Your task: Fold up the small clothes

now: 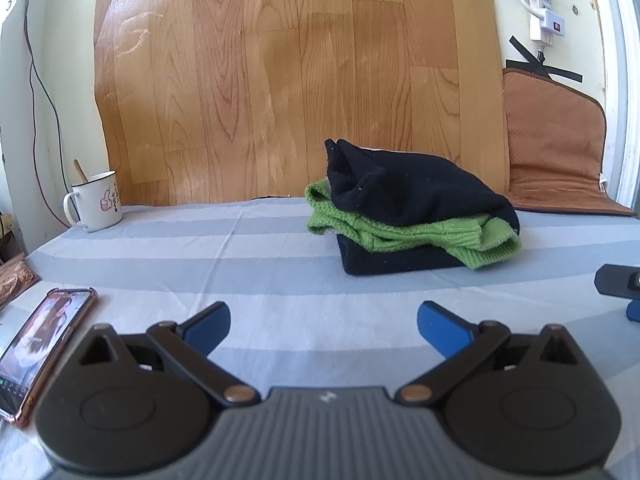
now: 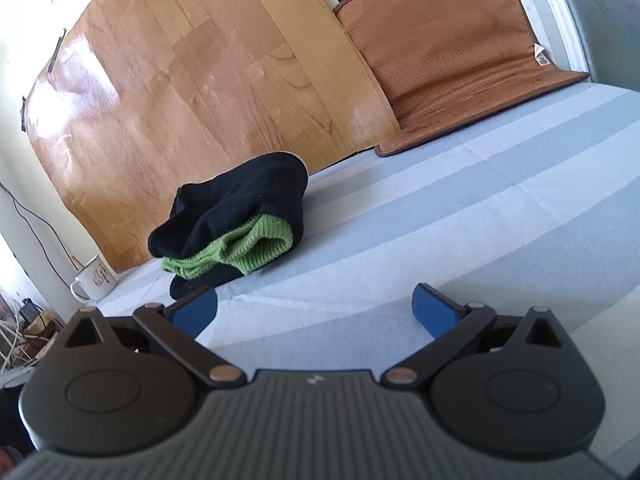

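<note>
While both grippers' jaws gape empty, the folded black-and-green clothes (image 1: 412, 216) (image 2: 236, 220) rest on the striped sheet (image 1: 280, 280).

The phone (image 1: 42, 350) (screen lit) runs off the left edge.

Black knit garment (image 1: 404, 196): folded around the green one — a flat layer beneath, a rumpled layer on top.
Green ribbed knit (image 1: 400, 232): sandwiched between, cuffs poking out.
Place: striped sheet (image 1: 240, 264), toward its far edge — one compact stack.
</note>
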A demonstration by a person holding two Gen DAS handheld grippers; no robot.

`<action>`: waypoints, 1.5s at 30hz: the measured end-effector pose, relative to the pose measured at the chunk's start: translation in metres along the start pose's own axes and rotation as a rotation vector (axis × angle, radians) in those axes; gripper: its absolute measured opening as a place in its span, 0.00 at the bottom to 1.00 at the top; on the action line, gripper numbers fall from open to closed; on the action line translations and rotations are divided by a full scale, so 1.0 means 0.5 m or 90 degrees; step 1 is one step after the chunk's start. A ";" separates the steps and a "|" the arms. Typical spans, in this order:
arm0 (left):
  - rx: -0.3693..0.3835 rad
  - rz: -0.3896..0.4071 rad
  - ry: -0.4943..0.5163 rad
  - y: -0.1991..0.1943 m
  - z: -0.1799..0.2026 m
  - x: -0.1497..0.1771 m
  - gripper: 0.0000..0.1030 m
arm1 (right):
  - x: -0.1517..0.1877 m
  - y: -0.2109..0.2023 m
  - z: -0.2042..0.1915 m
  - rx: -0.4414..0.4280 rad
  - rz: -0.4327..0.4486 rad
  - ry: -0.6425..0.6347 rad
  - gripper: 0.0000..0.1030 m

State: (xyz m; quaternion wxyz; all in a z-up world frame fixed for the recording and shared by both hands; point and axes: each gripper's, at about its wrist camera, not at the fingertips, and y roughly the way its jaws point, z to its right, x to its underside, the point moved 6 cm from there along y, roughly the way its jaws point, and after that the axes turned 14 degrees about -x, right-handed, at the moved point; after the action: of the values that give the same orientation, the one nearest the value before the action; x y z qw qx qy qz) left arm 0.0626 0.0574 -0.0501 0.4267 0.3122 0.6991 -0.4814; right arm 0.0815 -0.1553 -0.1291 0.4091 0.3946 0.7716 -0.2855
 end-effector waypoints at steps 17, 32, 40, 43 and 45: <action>0.002 -0.015 -0.004 0.008 -0.002 0.002 1.00 | 0.000 0.000 0.004 -0.011 0.012 0.017 1.00; -0.004 -0.014 -0.004 0.008 -0.001 0.003 1.00 | 0.000 0.001 0.004 -0.008 0.010 0.014 1.00; -0.003 -0.016 -0.009 0.009 -0.004 0.002 1.00 | -0.001 0.001 0.003 -0.004 0.007 0.009 1.00; -0.004 -0.019 -0.010 0.010 -0.004 0.002 1.00 | 0.000 0.002 0.002 -0.006 0.009 0.012 1.00; -0.005 -0.020 -0.011 0.011 -0.004 0.003 1.00 | 0.000 0.002 0.001 -0.006 0.008 0.011 1.00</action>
State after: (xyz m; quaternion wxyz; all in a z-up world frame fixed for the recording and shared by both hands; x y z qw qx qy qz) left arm 0.0662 0.0612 -0.0532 0.4262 0.2951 0.7022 -0.4880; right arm 0.0826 -0.1553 -0.1296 0.4060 0.3999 0.7740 -0.2759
